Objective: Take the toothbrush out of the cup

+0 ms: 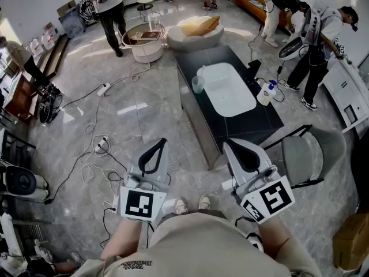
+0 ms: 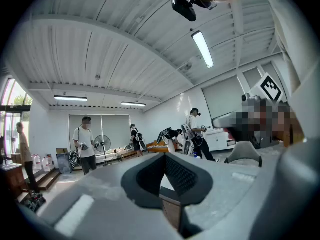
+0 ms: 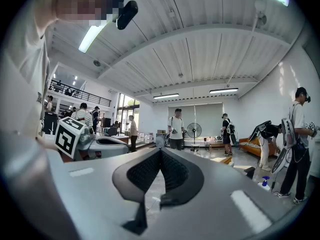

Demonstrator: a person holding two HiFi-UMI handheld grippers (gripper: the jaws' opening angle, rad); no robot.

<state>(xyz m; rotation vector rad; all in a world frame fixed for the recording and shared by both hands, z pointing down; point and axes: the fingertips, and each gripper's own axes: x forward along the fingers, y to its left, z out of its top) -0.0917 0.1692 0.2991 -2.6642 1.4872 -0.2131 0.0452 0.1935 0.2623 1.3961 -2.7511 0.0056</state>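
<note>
L claw (image 1: 162,142) & R claw (image 1: 227,144) both fully shut, nothing in either, held level near person's waist. The toothbrush (image 1: 201,71) stands in cup (image 1: 198,85) on dark surface (image 1: 242,126), just beside white basin (image 1: 228,89), well apart from claws.

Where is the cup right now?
In the head view, the cup stands on the dark table by the left edge of the white basin; a bottle stands at the basin's right.

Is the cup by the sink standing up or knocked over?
Standing up. The cup sits upright on the dark counter, at the left edge of the white sink, mouth facing up.
</note>
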